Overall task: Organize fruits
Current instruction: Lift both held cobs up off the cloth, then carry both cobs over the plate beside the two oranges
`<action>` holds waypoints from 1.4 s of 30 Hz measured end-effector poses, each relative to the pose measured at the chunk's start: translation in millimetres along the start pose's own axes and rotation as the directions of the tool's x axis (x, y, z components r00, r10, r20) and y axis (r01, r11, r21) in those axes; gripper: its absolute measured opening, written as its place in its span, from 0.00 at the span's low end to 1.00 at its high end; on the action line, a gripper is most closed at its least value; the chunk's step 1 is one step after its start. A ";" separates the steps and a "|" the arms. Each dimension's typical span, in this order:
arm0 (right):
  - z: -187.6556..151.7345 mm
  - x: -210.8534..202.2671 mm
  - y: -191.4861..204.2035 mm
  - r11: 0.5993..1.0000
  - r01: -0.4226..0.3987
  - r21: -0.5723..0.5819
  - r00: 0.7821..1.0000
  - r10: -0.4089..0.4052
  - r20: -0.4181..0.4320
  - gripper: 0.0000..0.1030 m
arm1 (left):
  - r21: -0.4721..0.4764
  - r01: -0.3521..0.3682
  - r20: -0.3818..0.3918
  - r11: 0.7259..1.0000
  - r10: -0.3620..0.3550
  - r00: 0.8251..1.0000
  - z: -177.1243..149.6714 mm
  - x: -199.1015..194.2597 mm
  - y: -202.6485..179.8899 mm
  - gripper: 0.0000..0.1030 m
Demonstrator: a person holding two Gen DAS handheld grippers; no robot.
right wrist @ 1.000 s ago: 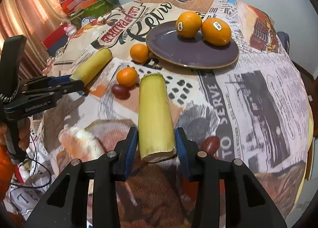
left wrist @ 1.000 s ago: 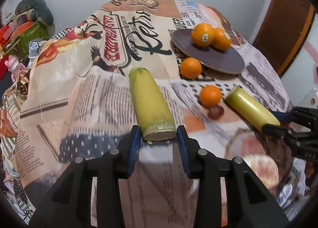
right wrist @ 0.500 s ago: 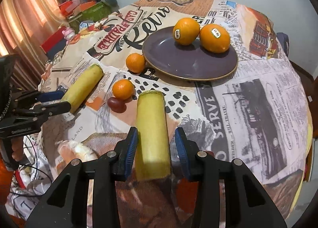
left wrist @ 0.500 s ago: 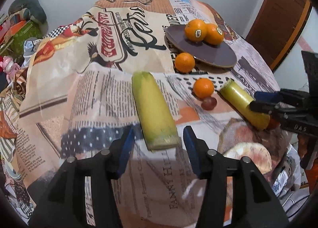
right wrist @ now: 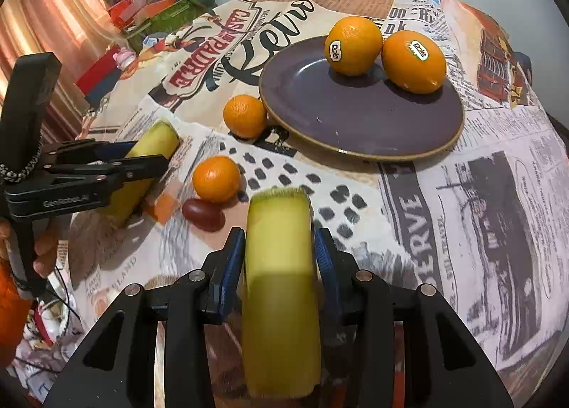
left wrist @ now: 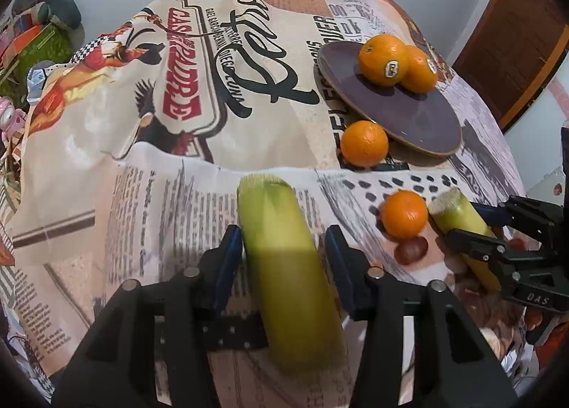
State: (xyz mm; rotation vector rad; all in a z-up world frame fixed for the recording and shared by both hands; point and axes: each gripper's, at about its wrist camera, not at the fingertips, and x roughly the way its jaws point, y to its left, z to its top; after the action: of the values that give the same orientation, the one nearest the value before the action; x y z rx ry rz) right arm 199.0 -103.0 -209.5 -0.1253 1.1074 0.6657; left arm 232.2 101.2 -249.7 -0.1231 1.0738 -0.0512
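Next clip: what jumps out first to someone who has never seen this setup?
Each gripper straddles a thick yellow-green stalk piece: the left gripper around one stalk piece, the right gripper around the other stalk piece. Beyond them a dark purple plate holds two stickered oranges, with two small mandarins and a dark red fruit loose on the newspaper-print tablecloth.

Both tongs now reach further along their yellow-green stalks — the left tongs [left wrist: 282,258] straddle the left stalk [left wrist: 284,265] with slack, while the right tongs [right wrist: 280,258] press against the right stalk [right wrist: 279,287].
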 end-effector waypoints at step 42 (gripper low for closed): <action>23.0 -101.0 -26.2 0.994 0.097 0.056 0.946 -0.110 0.306 0.33 | 0.095 0.066 0.269 0.993 -0.089 0.959 37.5 -97.5 -78.1 0.36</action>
State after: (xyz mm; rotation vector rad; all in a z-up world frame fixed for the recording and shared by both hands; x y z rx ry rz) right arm 203.7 -158.3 -118.2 -0.0417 0.8062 0.5467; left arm 220.1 36.5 -137.1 -0.0924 0.7891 -0.1467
